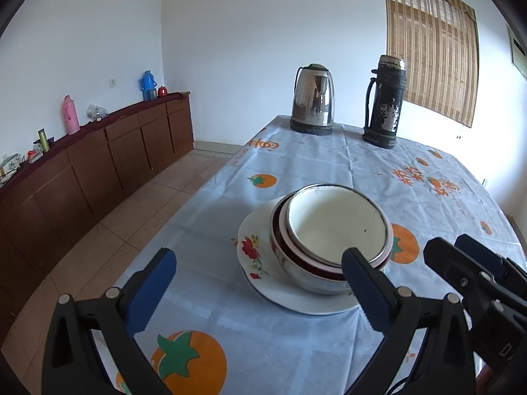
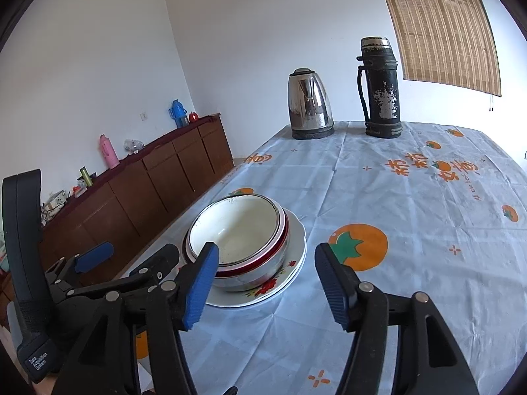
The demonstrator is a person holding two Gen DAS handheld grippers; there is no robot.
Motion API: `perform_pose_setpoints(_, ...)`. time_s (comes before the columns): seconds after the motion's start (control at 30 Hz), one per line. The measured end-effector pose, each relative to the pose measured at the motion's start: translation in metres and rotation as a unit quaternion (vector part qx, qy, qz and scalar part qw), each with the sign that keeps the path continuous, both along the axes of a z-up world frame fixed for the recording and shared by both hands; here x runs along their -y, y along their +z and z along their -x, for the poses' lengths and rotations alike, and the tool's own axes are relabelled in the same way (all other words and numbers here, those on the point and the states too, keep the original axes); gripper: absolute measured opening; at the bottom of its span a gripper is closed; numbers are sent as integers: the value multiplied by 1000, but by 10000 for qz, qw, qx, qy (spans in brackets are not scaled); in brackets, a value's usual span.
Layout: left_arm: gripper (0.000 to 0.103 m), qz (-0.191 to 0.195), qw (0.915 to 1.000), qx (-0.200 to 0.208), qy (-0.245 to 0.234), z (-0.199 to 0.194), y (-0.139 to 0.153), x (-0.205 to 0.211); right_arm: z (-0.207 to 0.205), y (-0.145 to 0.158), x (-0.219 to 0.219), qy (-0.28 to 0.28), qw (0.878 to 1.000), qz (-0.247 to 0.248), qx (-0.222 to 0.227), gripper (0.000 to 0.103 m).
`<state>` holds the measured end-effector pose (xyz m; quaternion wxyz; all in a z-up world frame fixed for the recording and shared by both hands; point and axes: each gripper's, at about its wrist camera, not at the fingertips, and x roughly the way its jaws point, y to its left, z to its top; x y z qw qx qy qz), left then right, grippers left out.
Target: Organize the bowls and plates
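Observation:
A white enamel bowl [image 1: 336, 223] [image 2: 237, 230] sits nested in a larger bowl with a dark red rim band [image 1: 296, 270]. Both stand on a white flowered plate [image 1: 253, 250] [image 2: 296, 240] on the table. My left gripper [image 1: 260, 289] is open just short of the stack; its right finger overlaps the bowls' near rim in the picture, and no grip shows. My right gripper [image 2: 268, 286] is open too, nothing between its blue pads, with the stack just ahead and left. Each gripper shows in the other's view: the right [image 1: 454, 250], the left [image 2: 131, 256].
A steel kettle [image 1: 313, 98] [image 2: 309, 105] and a worn black thermos [image 1: 385, 102] [image 2: 378, 89] stand at the table's far end. The tablecloth [image 2: 411, 230] is pale blue with orange fruit prints. A brown sideboard [image 1: 98, 164] with flasks lines the left wall across a tiled floor.

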<state>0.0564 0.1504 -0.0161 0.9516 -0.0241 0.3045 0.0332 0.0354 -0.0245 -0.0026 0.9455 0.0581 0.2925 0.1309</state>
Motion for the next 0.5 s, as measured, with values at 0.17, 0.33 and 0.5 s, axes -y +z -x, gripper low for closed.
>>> perform_pose_setpoints(0.17,102,-5,10000,22,-54,7,3,3,9,7,2,-32,9999,11,96,65)
perform_pose_setpoints(0.33,102,-100,9999,61,-11,15,5,3,21,13,6,-106,9997,21,206,70)
perform_pose_setpoints(0.5,102,-81,9999,136,29,22,8,2,28,16,10,-102,9997,-62,227,71)
